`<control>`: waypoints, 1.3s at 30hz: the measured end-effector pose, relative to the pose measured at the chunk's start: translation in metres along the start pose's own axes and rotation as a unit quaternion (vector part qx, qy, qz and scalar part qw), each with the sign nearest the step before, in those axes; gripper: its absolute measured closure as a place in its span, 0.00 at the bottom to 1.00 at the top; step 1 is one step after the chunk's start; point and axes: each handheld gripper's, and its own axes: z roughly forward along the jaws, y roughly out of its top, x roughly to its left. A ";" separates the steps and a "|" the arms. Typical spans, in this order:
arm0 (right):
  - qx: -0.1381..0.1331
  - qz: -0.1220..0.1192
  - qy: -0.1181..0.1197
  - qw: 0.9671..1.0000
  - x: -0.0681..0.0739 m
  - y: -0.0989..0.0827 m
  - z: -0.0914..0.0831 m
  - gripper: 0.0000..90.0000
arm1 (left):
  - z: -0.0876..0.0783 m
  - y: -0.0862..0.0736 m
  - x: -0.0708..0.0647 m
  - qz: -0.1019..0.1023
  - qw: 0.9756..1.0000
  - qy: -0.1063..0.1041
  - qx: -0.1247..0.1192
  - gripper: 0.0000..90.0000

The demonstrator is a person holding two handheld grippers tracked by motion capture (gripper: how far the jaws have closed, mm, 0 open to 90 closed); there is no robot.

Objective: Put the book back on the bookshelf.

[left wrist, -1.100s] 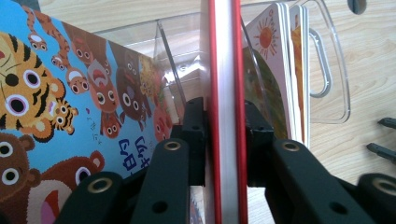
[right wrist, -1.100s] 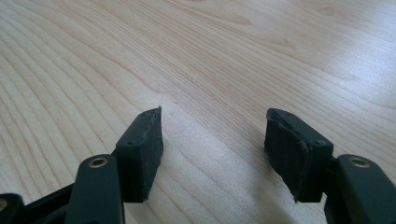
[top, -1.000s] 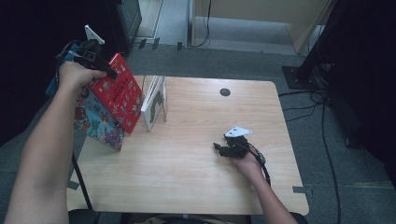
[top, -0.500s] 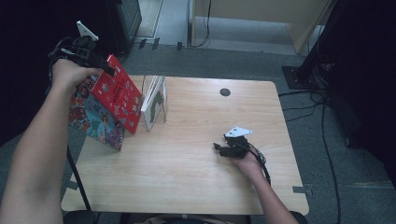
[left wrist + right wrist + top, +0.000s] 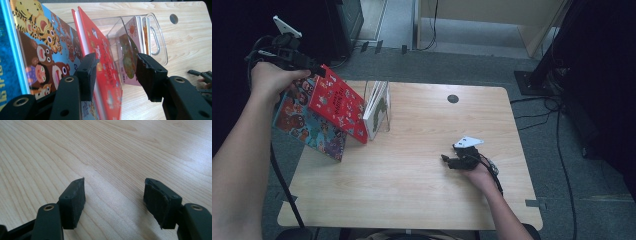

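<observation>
High view, from left to right: the left gripper (image 5: 314,70) is raised over the table's (image 5: 422,200) left edge, above the top corner of the red book (image 5: 337,107). The red book stands tilted, its upper edge to the left and its foot near the clear plastic holder (image 5: 382,92). Behind it, further left, leans the blue animal book (image 5: 304,125), partly off the table edge. The clear plastic holder stands just right of the red book and contains thin picture books (image 5: 377,107) standing upright in it.

Left gripper view: the jaws have just been opening and now stand apart on either side of the red book's (image 5: 105,75) upper edge. The left pad lies at the book's rear face, whether touching cannot be told; the right pad stands clear of the cover. The blue animal book (image 5: 40,50) lies at the left. The clear plastic holder (image 5: 160,47) lies beyond, its thin picture books (image 5: 132,37) upright inside against its far wall.

Further right in the high view, the right gripper (image 5: 447,161) rests low on the bare table, well apart from the books. Right gripper view: its jaws are spread wide over the wood (image 5: 112,150), with nothing between them.
</observation>
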 end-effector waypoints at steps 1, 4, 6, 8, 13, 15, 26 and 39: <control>0.000 -0.001 0.000 1.000 0.000 0.000 0.000 0.37 | -0.002 -0.002 -0.002 0.003 1.000 -0.003 -0.003 0.57; 0.002 -0.005 0.003 1.000 -0.001 -0.001 -0.001 0.36 | -0.005 -0.009 -0.012 0.016 1.000 -0.012 -0.013 0.55; 0.003 -0.005 0.004 1.000 -0.001 -0.001 -0.001 0.36 | -0.005 -0.010 -0.014 0.019 1.000 -0.013 -0.013 0.54; 0.003 -0.005 0.004 1.000 -0.001 -0.001 -0.001 0.36 | -0.005 -0.016 -0.022 0.027 0.999 -0.017 -0.020 0.53; 0.003 -0.006 0.004 1.000 0.000 -0.001 -0.001 0.35 | -0.004 -0.026 -0.033 0.038 0.999 -0.026 -0.025 0.52; 0.003 -0.007 0.004 1.000 0.000 -0.001 -0.002 0.34 | -0.001 -0.036 -0.042 0.050 0.998 -0.033 -0.028 0.52; 0.003 -0.008 0.006 1.000 -0.001 -0.002 -0.002 0.34 | 0.010 -0.065 -0.060 0.070 0.994 -0.061 -0.052 0.50; 0.003 -0.009 0.005 1.000 0.000 -0.002 -0.002 0.34 | 0.034 -0.092 -0.077 0.104 0.991 -0.070 -0.053 0.49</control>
